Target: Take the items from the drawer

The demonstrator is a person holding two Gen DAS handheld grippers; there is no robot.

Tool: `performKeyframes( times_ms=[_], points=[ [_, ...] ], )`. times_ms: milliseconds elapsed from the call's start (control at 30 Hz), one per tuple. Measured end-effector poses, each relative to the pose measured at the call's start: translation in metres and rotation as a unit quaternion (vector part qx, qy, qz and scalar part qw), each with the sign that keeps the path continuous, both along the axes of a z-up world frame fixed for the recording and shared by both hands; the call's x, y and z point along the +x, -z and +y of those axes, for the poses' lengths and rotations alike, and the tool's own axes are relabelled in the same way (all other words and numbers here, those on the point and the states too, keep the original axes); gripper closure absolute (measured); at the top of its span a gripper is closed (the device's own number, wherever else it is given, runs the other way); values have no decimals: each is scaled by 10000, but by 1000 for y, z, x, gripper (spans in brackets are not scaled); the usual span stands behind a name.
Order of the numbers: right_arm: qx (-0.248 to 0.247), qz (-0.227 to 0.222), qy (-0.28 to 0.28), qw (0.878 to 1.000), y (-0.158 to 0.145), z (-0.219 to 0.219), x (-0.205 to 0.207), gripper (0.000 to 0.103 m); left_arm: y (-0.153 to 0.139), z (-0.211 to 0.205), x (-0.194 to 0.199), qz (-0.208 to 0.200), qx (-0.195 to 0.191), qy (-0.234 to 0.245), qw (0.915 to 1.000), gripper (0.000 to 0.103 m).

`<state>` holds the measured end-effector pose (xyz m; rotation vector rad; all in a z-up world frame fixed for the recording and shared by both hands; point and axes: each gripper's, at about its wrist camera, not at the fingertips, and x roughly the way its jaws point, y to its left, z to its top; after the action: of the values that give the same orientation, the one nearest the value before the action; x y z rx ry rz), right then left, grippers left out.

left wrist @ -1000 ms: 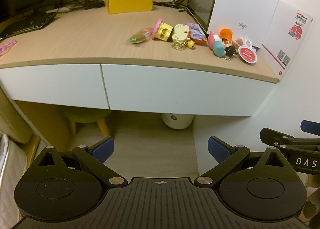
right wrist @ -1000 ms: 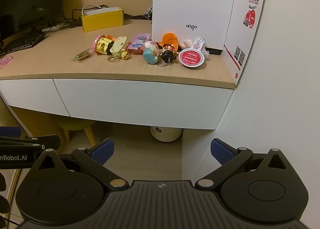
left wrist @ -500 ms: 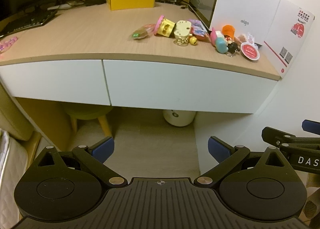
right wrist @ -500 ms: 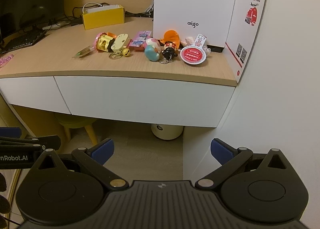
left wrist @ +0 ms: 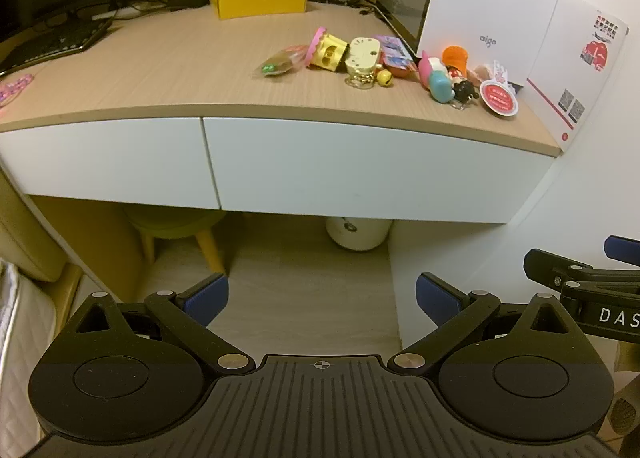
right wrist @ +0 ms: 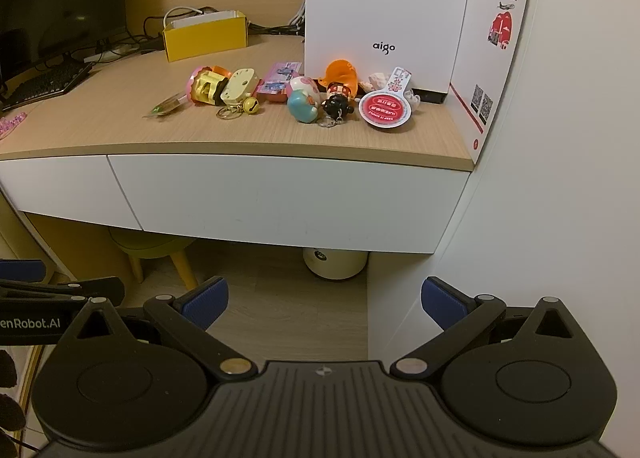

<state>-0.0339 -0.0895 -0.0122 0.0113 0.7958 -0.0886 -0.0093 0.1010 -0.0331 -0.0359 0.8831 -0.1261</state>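
The white box (right wrist: 384,10) at the back of the desk carries the grey word "aigo". The left gripper's body (right wrist: 30,324), seen from the right wrist, reads "enRobot.AI"; the right gripper's body (left wrist: 612,316), seen from the left wrist, reads "DAS". The leaning card (right wrist: 494,38) shows red Chinese print and QR codes, too small to read.

From where I look, a yellow box (right wrist: 205,35) stands at the back of the table (right wrist: 120,114), with dark cables trailing behind it. Left of the yellow box lies a black keyboard (right wrist: 42,84) below a dark monitor (right wrist: 60,2). Right of the yellow box rises a tall white aigo carton (right wrist: 384,6). Under the table, below that box, I see a yellow stool (right wrist: 160,254) and a cream round canister (right wrist: 335,263) on the floor.
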Motion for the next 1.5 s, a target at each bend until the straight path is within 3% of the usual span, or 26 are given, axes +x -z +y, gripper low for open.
performKeyframes(
  times_ms=[1500],
  points=[
    [28, 97, 29, 9999, 5, -2, 1, 0, 7, -4, 1, 103, -63, 49, 9999, 0]
  ],
)
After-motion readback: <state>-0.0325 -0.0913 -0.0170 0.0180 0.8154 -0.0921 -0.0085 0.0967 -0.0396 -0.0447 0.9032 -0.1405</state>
